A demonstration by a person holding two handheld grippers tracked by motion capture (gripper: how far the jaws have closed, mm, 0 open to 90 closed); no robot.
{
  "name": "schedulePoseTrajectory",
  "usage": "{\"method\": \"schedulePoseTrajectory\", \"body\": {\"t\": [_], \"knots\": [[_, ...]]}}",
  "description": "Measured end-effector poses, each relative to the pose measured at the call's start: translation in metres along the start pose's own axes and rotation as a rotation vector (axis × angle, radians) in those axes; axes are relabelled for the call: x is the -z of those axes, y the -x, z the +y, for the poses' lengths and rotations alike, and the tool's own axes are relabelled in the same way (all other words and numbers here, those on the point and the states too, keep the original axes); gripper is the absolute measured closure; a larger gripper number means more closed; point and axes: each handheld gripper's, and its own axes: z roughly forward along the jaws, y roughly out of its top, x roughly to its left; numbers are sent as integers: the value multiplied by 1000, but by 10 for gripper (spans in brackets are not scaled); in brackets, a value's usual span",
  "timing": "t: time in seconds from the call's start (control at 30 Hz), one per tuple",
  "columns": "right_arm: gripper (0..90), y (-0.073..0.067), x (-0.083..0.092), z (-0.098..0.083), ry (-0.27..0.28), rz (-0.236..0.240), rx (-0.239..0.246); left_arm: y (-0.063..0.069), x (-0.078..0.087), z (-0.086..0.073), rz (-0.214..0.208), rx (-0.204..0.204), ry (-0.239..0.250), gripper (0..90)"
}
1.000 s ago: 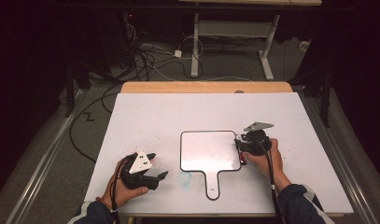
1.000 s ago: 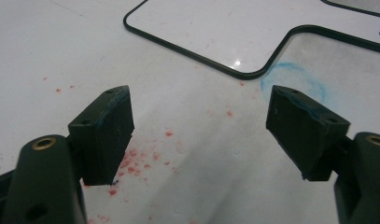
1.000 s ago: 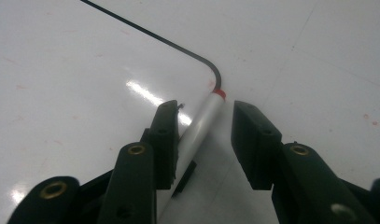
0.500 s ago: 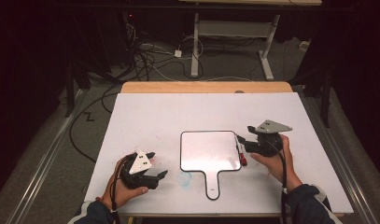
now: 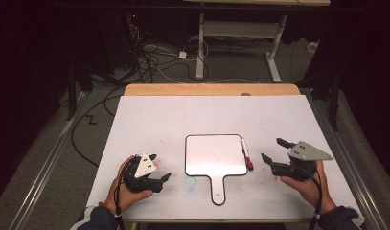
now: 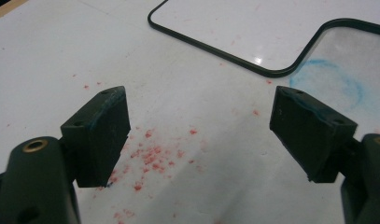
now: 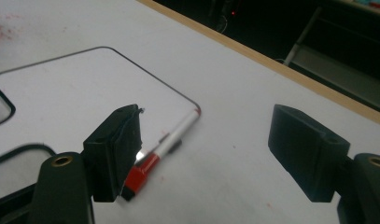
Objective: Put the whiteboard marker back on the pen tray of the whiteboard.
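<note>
A small white board with a black rim and a handle (image 5: 215,156) lies flat mid-table. A marker with a red cap (image 5: 246,154) rests along the board's right edge; in the right gripper view the marker (image 7: 166,147) lies on the table beyond the left jaw. My right gripper (image 5: 274,150) is off to the right of the marker, above the table; its jaws have just been opening, nothing is between them, and they stand wide apart (image 7: 204,144). My left gripper (image 5: 159,167) rests at the front left, open and empty (image 6: 201,130), pointing toward the board's corner (image 6: 267,46).
The white table top (image 5: 183,120) has red ink specks (image 6: 152,156) under the left gripper and a faint blue smear (image 5: 190,182) by the board's handle. A wooden strip (image 5: 212,89) runs along the far edge. Cables and desk legs (image 5: 200,52) lie on the floor beyond.
My right gripper has drawn back to the right, away from the marker and a little higher, and its jaws have spread. The marker stays beside the board. The left hand has not moved.
</note>
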Motion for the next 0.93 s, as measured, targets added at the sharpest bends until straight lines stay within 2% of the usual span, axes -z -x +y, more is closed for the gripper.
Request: {"method": "schedulePoseTrajectory", "body": {"t": [0.03,0.1,0.23,0.43,0.5,0.77,0.93], "knots": [[251,0,5,-5,12,-12,-5,1,0,-1,2,-5,-6,191],[247,-1,11,-15,5,0,-42,3,0,-2,9,-20,-21,191],[246,-5,15,-27,-44,-10,-32,6,0,-2,6,-34,-22,191],[250,-10,14,-24,-40,-24,-36,6,0,-2,2,-41,-20,191],[251,-11,14,-24,-25,-3,-35,5,-1,-3,-2,-39,-20,191],[249,-13,10,-26,-46,-9,-25,5,-1,-2,6,-43,-24,190],[249,-11,11,-27,-27,4,-48,3,-3,-2,3,-38,-30,191]]}}
